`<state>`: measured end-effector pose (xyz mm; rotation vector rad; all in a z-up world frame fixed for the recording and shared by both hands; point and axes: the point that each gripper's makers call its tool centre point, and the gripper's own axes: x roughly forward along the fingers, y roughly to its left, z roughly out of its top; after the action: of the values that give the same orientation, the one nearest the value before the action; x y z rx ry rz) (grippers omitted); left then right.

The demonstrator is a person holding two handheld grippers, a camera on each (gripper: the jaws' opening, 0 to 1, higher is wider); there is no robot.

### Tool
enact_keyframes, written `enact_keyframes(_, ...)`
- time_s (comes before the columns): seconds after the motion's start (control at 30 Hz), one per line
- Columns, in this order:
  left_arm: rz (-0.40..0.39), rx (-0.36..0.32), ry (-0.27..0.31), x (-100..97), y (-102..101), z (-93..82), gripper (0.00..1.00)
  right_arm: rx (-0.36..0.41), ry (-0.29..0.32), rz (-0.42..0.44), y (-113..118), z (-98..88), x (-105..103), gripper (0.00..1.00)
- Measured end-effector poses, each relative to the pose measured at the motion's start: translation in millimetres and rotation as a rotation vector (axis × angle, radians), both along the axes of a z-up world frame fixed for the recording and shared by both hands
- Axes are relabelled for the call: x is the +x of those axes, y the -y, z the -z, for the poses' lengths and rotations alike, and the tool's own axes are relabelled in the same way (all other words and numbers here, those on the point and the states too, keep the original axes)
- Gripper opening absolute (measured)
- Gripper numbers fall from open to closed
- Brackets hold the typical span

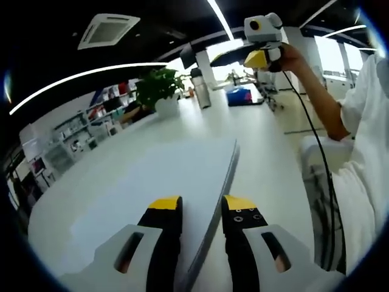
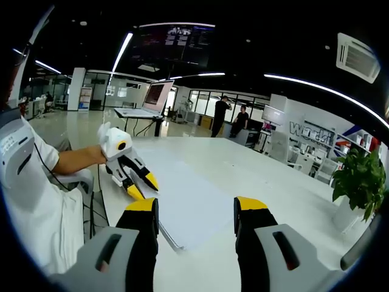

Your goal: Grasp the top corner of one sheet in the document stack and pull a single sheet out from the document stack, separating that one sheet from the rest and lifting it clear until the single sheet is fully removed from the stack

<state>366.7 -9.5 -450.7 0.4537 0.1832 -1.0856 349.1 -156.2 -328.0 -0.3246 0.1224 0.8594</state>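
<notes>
Here, sheet edge between left claw tips.

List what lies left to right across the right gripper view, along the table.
Person's sleeve → left gripper held in the person's hand → document stack lying flat on the white table → potted plant at the far right edge.

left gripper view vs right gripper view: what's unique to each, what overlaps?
Left gripper view: left gripper open, straddling the sheet stack's edge; ceiling air vent; right gripper raised in the person's hand.
Right gripper view: right gripper open above the stack; left gripper at the stack's near edge; two people standing far off.
Shared: white table, stack, potted plant.
</notes>
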Motion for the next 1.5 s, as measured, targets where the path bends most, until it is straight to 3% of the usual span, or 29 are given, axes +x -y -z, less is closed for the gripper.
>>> enact_keyframes(0.7, -0.009, 0.013, -0.019, 2.1, -3.3, 4.6, 0.25, 0.004, -0.002, 0.001, 0.5, -0.7, -0.1, 0.50)
enact_keyframes(0.8, 0.005, -0.002, -0.051, -0.3, -1.1, 8.2, 0.20, 0.005, -0.002, 0.003, 0.7, -0.6, 0.0, 0.50)
enact_keyframes(0.93, -0.008, -0.064, -0.144, -2.4, 0.0, 8.6, 0.16, 0.005, -0.001, 0.003, 1.4, -0.8, -0.3, 0.50)
enact_keyframes(1.03, 0.009, -0.073, -0.150, -5.9, 2.1, 7.2, 0.09, 0.006, -0.003, 0.004, 2.0, -0.4, 0.2, 0.50)
enact_keyframes(1.5, 0.010, -0.085, -0.175, -7.5, 1.1, 8.2, 0.04, -0.001, -0.010, 0.004, 2.0, 2.9, 0.1, 0.50)
